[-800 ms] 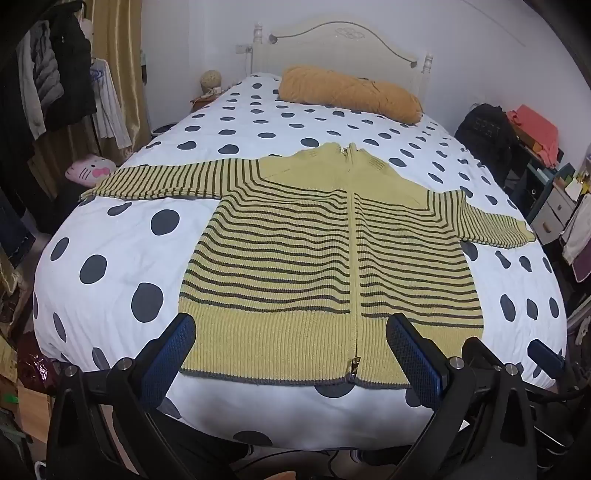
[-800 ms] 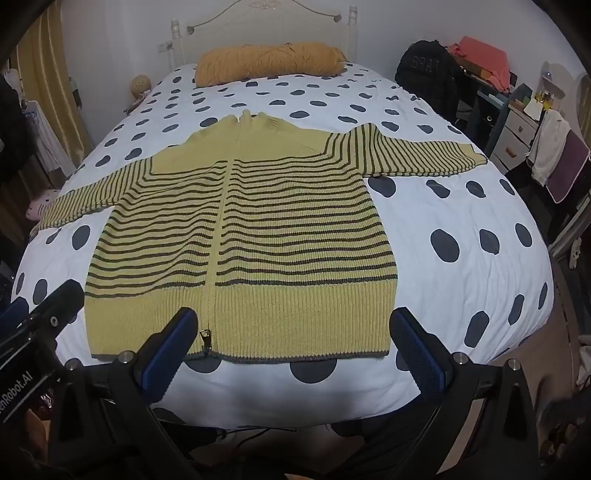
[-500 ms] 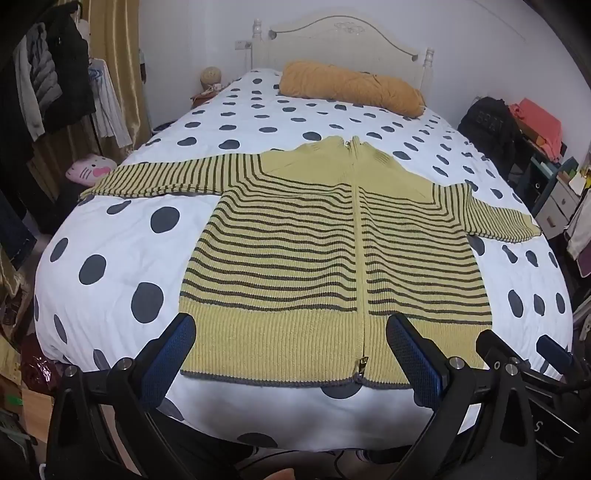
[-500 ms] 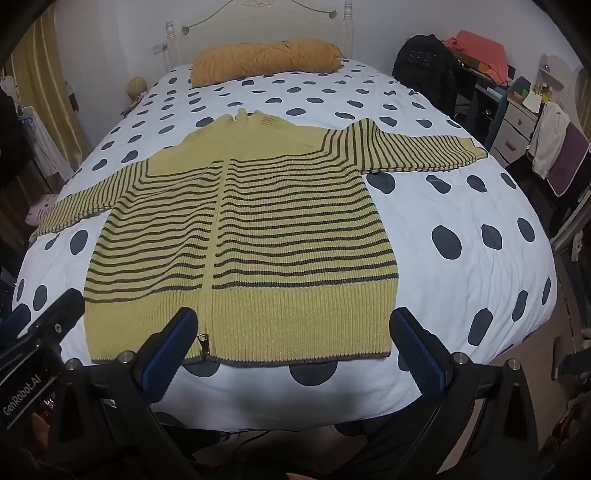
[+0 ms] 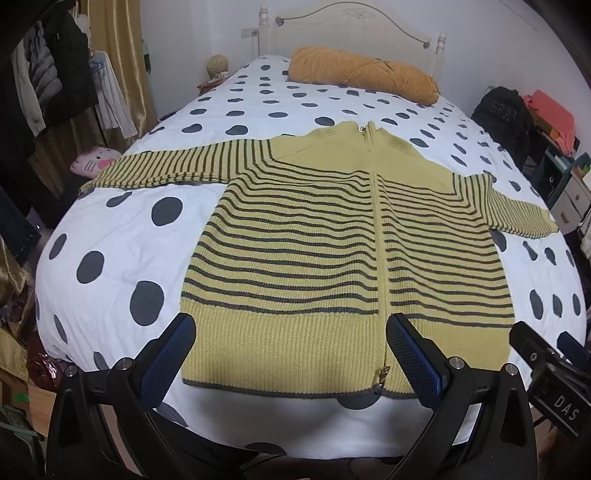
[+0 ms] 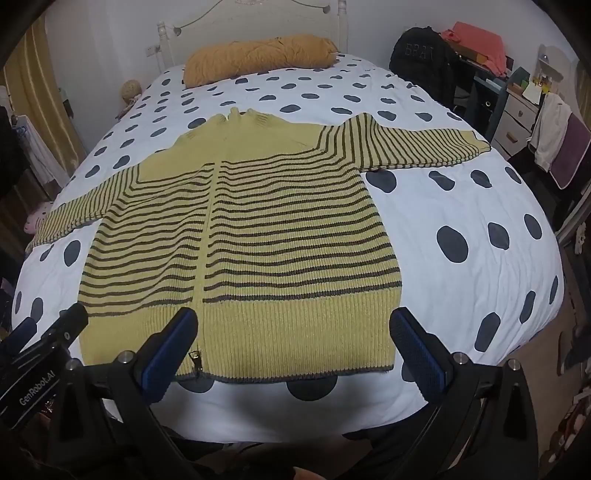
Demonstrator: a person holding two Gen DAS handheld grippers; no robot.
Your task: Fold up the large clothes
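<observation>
a small bedroom, with a bed (image 5: pixel 110 236) under a white cover dotted with big grey spots filling most of it, and a cream headboard (image 5: pixel 351 33) at the far end. an orange bolster pillow (image 5: pixel 364 75) lies across the head of the bed. clothes hang on a rack (image 5: pixel 44 85) down the left side, a pink plush (image 5: pixel 94 164) sits by the bed's edge, and a black backpack (image 6: pixel 421 62) leans on cluttered furniture at the right.

the yellow striped cardigan (image 5: pixel 314 254) lies flat on the near half of the bed, zipped up, front side up, collar towards the pillow and ribbed hem at the foot end. both sleeves are stretched straight out to the sides, reaching close to the bed's edges.

the left gripper (image 5: pixel 295 358) hangs over the left part of the hem, jaws spread wide with nothing between the blue pads. the right gripper (image 6: pixel 293 350) hangs over the right part of the hem, also spread wide and empty. neither seems to touch the knit. the two tools sit just beside each other, each showing at the edge of the other's view.
</observation>
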